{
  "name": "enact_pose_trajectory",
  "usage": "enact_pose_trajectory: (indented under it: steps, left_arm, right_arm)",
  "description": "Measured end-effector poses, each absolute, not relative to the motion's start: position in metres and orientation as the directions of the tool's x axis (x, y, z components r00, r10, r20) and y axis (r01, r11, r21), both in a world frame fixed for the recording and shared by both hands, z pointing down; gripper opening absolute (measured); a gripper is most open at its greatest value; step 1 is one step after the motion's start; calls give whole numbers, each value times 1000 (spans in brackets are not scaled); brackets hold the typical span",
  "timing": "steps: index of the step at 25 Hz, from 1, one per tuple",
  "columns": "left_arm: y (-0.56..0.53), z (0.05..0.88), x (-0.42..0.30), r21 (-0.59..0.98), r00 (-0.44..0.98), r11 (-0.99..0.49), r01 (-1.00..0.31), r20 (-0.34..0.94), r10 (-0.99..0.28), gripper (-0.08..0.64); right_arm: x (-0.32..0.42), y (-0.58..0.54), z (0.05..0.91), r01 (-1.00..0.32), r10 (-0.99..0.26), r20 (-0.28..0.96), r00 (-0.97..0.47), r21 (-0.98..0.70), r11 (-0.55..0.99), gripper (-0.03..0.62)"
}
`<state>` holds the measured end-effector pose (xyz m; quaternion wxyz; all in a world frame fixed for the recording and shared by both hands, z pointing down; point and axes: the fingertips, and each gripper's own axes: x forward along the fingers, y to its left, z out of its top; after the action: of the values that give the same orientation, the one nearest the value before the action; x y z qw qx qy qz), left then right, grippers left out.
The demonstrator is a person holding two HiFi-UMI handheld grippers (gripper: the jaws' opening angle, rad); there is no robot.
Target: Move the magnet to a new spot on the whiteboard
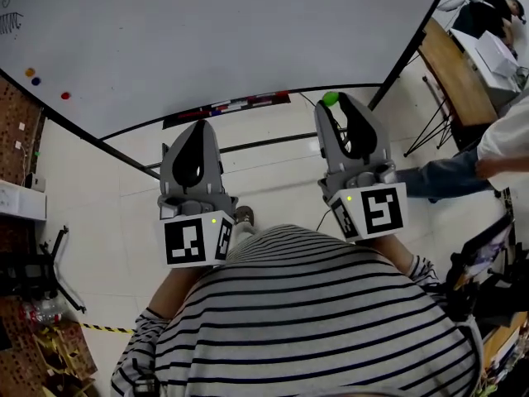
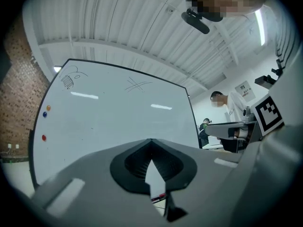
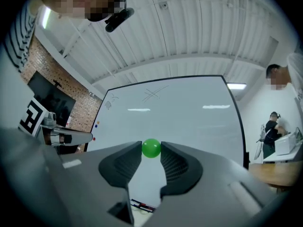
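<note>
A round green magnet point(image 3: 151, 148) sits clamped between the tips of my right gripper point(image 3: 151, 150), held off the whiteboard point(image 3: 180, 122) and facing it. From the head view the same green magnet point(image 1: 331, 99) peeks out at the tip of the right gripper point(image 1: 334, 106), below the whiteboard's point(image 1: 207, 31) lower edge. My left gripper point(image 1: 192, 131) is held low beside it, jaws together with nothing between them point(image 2: 151, 143). Three small magnets, orange, blue and red point(image 1: 65, 96), stay on the board's left side.
A marker tray point(image 1: 227, 107) runs under the board's bottom edge. A wooden desk point(image 1: 455, 69) with a white box and a person's arm point(image 1: 504, 143) are at the right. Brick wall and clutter point(image 1: 25, 222) lie to the left.
</note>
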<state>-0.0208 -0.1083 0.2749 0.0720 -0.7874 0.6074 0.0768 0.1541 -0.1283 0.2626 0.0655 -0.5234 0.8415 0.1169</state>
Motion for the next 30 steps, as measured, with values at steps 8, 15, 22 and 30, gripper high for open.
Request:
enact_pose_trajectory:
  steps: [8,15,22,30]
  left_arm:
    - [-85,292,-3,-57,245,-238,-970,-170,-955,15]
    - [-81,295,-7,-47,204,-198,-979,-177,-963,17]
    - [-109,306,-27,1,167,-169,-986,-140,-976,16]
    - [-172,301,-97,38,100,-106,-994,-141,-985,17]
  right_arm:
    - [164,-111,277,-881,-851,-228,-473,115,459,124]
    - [160,-110,275,-866,-833,-236,-501,140,481,124]
    - [149,-154,267,-855,-823,-234,-518,178,487,124]
    - [105,-250,218,-859,-808,-301,-506,263,440,124]
